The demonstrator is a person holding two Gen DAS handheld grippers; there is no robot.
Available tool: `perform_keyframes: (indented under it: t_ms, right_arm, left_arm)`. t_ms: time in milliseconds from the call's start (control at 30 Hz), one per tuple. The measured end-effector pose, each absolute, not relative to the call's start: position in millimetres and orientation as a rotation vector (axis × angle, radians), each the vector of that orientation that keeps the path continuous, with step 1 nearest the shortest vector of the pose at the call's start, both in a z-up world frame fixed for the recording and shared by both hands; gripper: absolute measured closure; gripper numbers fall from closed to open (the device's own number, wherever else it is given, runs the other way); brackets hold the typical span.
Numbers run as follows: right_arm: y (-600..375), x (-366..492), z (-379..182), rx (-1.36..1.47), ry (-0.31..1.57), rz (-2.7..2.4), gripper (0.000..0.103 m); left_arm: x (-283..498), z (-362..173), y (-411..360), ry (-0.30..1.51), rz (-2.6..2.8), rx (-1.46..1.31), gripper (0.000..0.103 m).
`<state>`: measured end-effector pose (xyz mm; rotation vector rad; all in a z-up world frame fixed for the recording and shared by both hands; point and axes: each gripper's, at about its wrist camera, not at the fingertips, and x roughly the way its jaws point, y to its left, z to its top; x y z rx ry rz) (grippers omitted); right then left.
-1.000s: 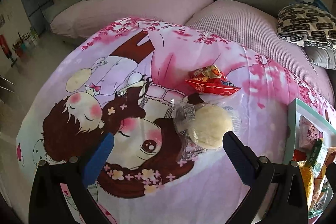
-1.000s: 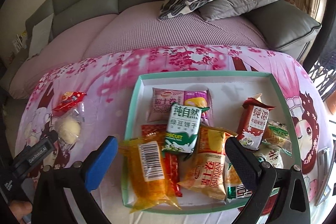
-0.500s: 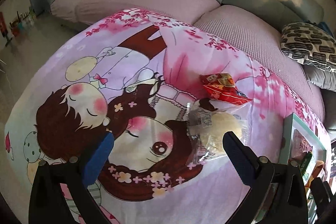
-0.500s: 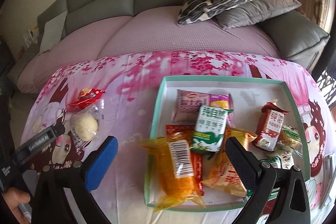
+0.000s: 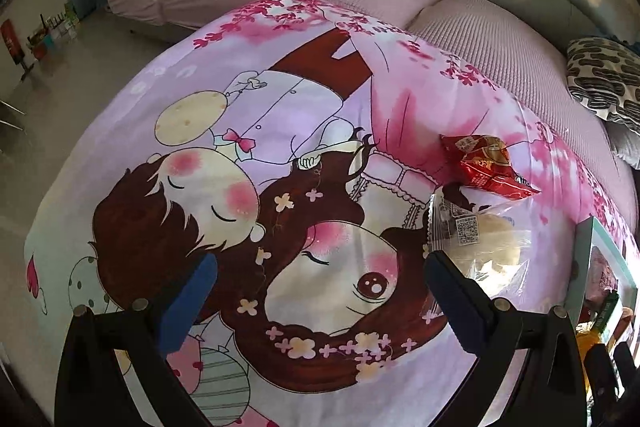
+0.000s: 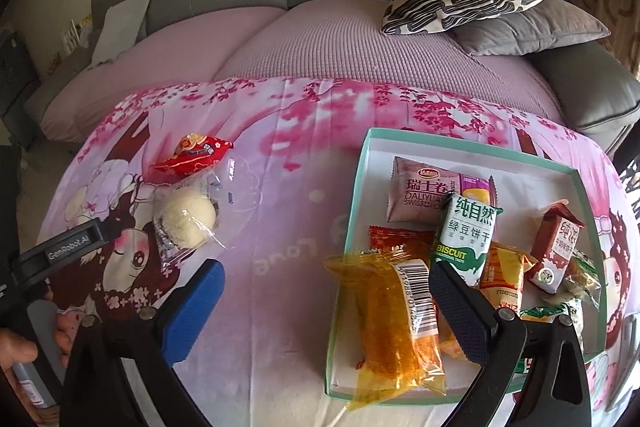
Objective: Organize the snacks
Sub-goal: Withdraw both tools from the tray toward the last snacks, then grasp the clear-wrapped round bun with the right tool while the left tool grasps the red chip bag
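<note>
Left wrist view shows the left gripper (image 5: pixel 320 291) wide and empty, low over the cartoon-print cloth (image 5: pixel 280 155) that covers the table, with the bun (image 5: pixel 488 243) in its clear wrapper just off the right finger and the red packet (image 5: pixel 484 167) touching the wrapper's far edge. In the right wrist view the right gripper (image 6: pixel 326 291) is also wide and holds nothing; it hangs over the tray's (image 6: pixel 472 143) left rim, where the orange pack (image 6: pixel 396 327) spills over the near left corner among the biscuit pack (image 6: pixel 466 243), the Swiss roll (image 6: pixel 428 191) and the milk carton (image 6: pixel 558 251). The two loose snacks lie toward the table's left side, well apart from the tray. The likeliest trouble, as I judge it, is the bun's slack, glossy film: a bite on the film alone could let the bun slip out or drag the red packet along with it, and a hard squeeze would crush soft bread. The cloth may also bunch under a low finger and shove both snacks away. The orange pack looks ready to slide off the rim if anything nudges the crowded tray.
</note>
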<state>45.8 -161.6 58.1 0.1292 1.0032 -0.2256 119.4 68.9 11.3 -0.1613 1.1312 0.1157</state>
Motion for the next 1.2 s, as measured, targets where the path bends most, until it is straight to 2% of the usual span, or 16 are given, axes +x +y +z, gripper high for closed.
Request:
perform_keyframes:
  t_ms: [400,867,1200]
  right_arm:
    - [-136.0,65.9,43.1,0.092,1.048,-0.195,0.000]
    - [-65.2,124.4,4.0,0.014,1.105,-0.006,0.000]
    - [-71.7,149.9,-14.8,0.071,1.130,-0.025,0.000]
  left_arm:
    - [130.8,5.3,77.1,1.156,0.114,-0.137,0.000]
    - [142.0,1.4,121.1,1.152,0.213,-0.185,0.000]
    - [151.3,-0.3,115.0,1.152,0.161,-0.221,0.000]
